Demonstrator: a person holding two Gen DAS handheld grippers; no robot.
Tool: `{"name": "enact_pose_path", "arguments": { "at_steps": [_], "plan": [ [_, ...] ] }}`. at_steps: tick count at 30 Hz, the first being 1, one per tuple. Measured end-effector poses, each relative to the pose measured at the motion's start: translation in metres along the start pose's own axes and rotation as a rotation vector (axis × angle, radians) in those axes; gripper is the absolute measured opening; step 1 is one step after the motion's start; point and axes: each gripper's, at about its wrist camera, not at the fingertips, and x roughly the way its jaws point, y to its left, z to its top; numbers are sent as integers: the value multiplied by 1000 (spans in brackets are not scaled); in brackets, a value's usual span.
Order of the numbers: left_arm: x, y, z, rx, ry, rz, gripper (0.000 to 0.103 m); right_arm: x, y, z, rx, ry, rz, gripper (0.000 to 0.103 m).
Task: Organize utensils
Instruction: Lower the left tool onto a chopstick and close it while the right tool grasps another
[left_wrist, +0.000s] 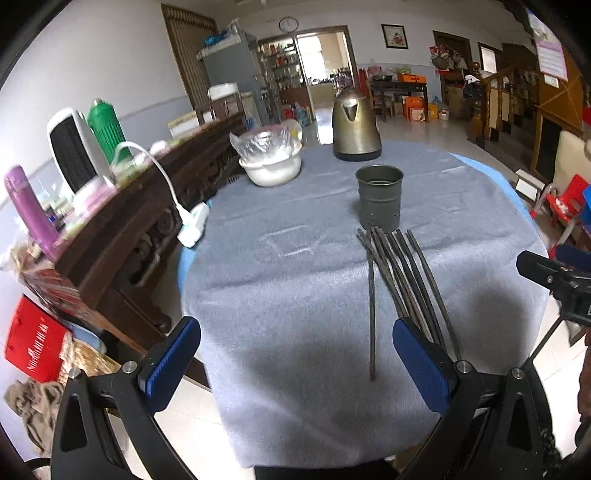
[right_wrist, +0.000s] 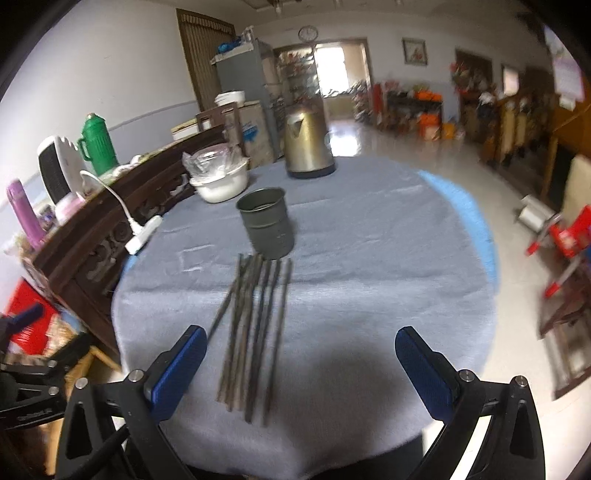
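No text or label here is sharp enough to read.

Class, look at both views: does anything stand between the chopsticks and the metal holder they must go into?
Nothing visible does. The chopsticks lie on bare tablecloth with their far ends just short of the metal holder, whose open top looks unobstructed.

You've got bare cloth (right_wrist: 388, 266) from 1 to 4 o'clock. At 12, holder cup (right_wrist: 266, 225) blocks; bowl (right_wrist: 221, 184) and kettle (right_wrist: 307, 142) stand behind it.
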Motion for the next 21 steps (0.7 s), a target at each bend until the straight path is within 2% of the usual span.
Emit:
{"name": "enact_pose_path", "arguments": {
  "at_steps": [1,4,6,10,11,13,15,21],
  "plan": [
    [10,2,4,-13,18,-19,103,10,-5,5,24,17,38,102],
    [43,10,17,-66,74,-85,103,40,-17,19,84,68,124,90],
    [68,11,26,-90,110,-95,103,64,-22,28,108,110,179,67],
    [112,6,38,-112,176,-138,102,114,-27,41,119,188,207,50],
    [120,3,42,-111,185,-160,101,128,-28,45,118,208,221,41],
    [139,-4,49,-98,206,-196,91,153,-30,52,122,245,237,39],
    [158,-10,55,-95,234,-231,75,170,-31,57,138,270,263,37],
    [191,-30,68,-57,294,-337,56,207,-32,65,151,329,289,26]
  ]
}}
